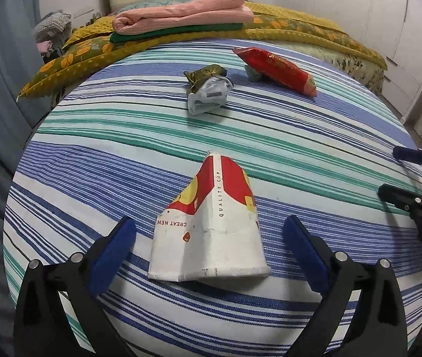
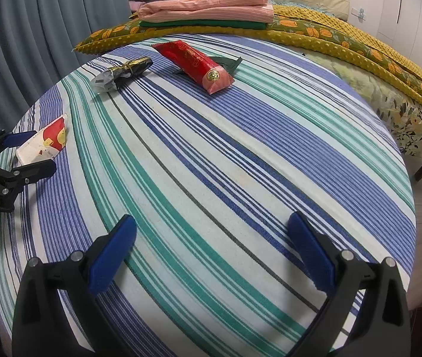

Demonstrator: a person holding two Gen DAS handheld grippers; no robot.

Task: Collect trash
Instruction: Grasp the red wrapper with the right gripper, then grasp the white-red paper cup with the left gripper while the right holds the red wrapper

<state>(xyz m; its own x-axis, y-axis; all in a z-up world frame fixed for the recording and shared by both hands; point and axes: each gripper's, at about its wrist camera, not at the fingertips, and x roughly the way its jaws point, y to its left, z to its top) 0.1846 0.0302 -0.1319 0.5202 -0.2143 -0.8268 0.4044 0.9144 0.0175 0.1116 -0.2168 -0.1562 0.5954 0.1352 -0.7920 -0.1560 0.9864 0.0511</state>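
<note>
Claw (image 1: pixel 209 239) on the left straddles flattened paper cup (image 1: pixel 211 226), jaws apart.

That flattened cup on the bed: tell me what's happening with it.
The left hand-held gripper is open around the flattened paper cup lying on the striped bedsheet, not yet closed on it. The right hand-held gripper is open and empty. A red wrapper and a crumpled packet lie farther off.

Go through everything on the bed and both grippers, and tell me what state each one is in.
Paper cup: flattened, lying between the left gripper's open fingers.
Red wrapper: lying flat.
Knotted wrapper: crumpled, tied.
Folded clothes: stacked.
Left gripper: open.
Right gripper: open, empty.
</note>
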